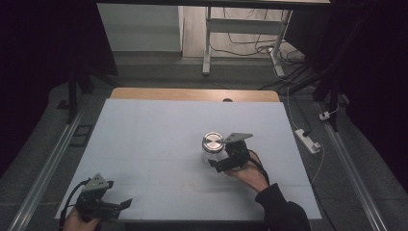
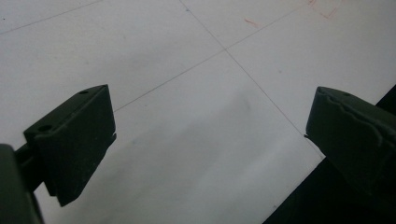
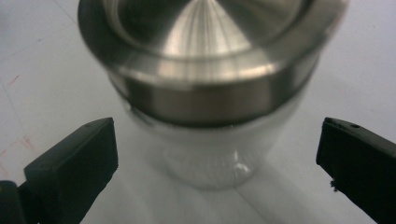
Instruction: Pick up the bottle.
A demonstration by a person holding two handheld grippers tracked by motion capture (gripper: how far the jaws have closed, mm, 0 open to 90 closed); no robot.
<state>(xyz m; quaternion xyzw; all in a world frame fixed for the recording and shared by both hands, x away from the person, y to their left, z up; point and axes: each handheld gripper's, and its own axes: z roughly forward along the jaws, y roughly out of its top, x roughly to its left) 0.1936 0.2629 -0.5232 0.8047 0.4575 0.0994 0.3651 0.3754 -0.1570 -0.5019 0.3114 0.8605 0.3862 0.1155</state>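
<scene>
White board over a wooden table (image 1: 192, 94) fills the lit part of a dark room, with cables and a desk frame on the floor beyond. Our jar (image 1: 212, 147) stands upright near its middle: clear glass body, brushed metal lid (image 3: 212, 46) seated on top. Our right gripper (image 3: 217, 158) has it lined up, jaws spread wide to either side of the glass, one black finger (image 3: 77, 158) off to the left of the body and the other (image 3: 357, 163) off to the right, neither touching. The jar sits just ahead of the fingertips, roughly centred in the gap but not yet between the pads, and the lid's rim overhangs above them. To do this well, we judge that we should push forward until the pads flank the widest part of the glass, stay below the metal band, keep level, and close slowly so the smooth glass neither slips nor tips. Our left gripper (image 1: 103, 204) rests far off at the near left corner of the board, its jaws also parted over bare surface, holding nothing.
</scene>
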